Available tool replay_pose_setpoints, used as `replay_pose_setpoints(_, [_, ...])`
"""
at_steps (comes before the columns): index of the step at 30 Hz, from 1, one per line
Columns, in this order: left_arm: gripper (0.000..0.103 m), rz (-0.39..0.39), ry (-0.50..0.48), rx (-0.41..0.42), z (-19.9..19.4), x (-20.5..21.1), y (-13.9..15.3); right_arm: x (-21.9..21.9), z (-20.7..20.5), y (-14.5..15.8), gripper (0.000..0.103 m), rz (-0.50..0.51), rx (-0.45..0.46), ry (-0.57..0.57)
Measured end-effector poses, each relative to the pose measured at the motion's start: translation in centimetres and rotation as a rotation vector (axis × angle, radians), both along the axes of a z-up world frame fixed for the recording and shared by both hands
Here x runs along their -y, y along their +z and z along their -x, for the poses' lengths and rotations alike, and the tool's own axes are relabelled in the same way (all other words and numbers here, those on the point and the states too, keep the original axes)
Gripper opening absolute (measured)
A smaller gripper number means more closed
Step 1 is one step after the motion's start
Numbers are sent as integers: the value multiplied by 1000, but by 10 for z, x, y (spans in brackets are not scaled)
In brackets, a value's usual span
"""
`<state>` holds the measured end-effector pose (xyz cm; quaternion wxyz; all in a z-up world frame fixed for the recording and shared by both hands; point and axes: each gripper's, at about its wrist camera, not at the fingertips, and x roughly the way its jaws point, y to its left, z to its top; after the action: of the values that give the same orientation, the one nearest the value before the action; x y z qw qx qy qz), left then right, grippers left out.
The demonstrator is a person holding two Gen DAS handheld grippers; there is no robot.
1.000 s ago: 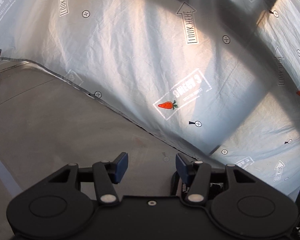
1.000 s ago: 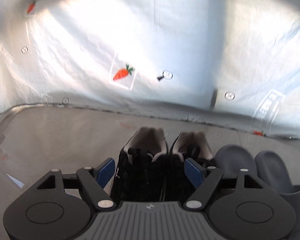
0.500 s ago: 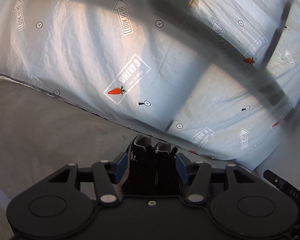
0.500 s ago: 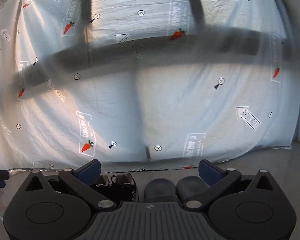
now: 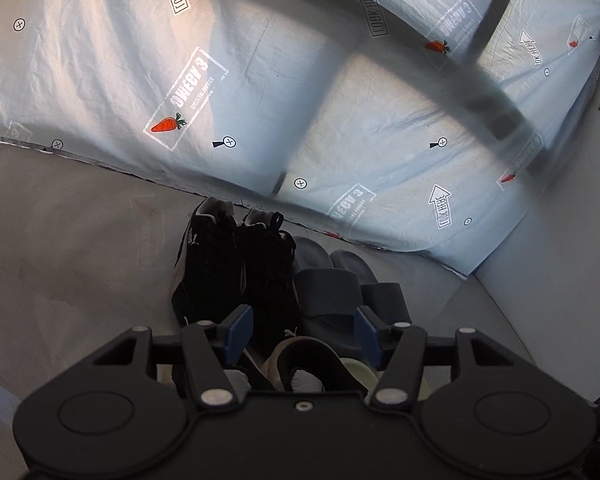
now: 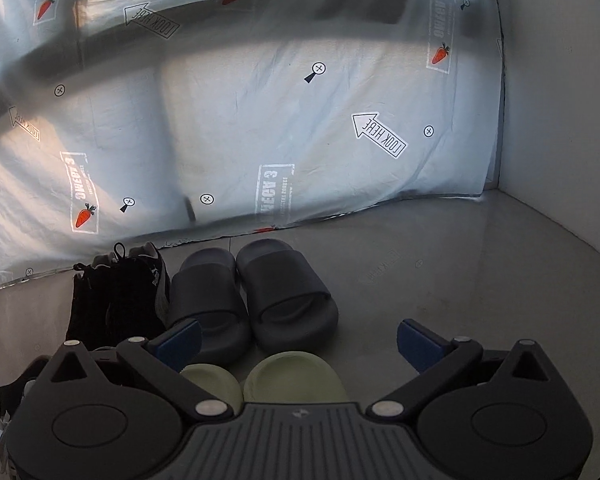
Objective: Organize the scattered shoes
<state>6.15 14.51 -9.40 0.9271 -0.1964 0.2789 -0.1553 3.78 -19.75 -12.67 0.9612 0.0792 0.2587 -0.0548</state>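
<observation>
Against the tarp stands a pair of black sneakers (image 5: 228, 264) (image 6: 116, 296), with a pair of dark grey slides (image 5: 340, 292) (image 6: 260, 292) side by side to its right. In front of the slides lie two pale green slides (image 6: 292, 376) (image 5: 364, 372). A beige and black shoe (image 5: 296, 360) lies in front of the sneakers, just under my left gripper (image 5: 303, 330). That gripper's jaws are opening, with no pad pressing on anything. My right gripper (image 6: 298, 342) stands wide open above the green slides and holds nothing.
A silver tarp (image 5: 260, 80) (image 6: 260, 120) printed with carrots and arrows hangs behind the shoes. A white wall (image 6: 560, 120) closes the right side and forms a corner. Bare grey floor (image 6: 460, 260) lies right of the slides and left of the sneakers (image 5: 80, 240).
Both views have swung right along the tarp, and the row of shoes and the corner wall have come into view. The right jaws have spread wider. The left jaws have widened slightly.
</observation>
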Motion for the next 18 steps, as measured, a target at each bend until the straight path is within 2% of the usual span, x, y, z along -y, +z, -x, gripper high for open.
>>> replay_pose_setpoints(1, [65, 6, 4, 25, 2, 3, 2, -1, 0, 0, 103, 1, 9, -3])
replay_pose_setpoints(2, [84, 11, 9, 50, 4, 6, 5, -2, -2, -2, 103, -4, 29, -7])
replay_pose_setpoints(4, [95, 24, 19, 98, 6, 12, 8, 0, -7, -3, 103, -23, 74, 4])
replay_pose_setpoints(6, [95, 36, 31, 144, 9, 19, 13, -1, -16, -3, 103, -4, 71, 48])
replay_pose_setpoints(10, [95, 56, 59, 166, 4, 33, 19, -8, -36, -5, 103, 109, 38, 157])
replay_pose_setpoints(14, [95, 78, 94, 179, -5, 42, 20, -1, -60, -13, 103, 73, -22, 208])
replay_pose_setpoints(16, [102, 102, 111, 185, -11, 44, 18, 0, -77, -20, 103, 71, -55, 234])
replay_pose_setpoints(18, [102, 109, 120, 180, -21, 46, 16, 2, -95, -27, 103, 67, -88, 253])
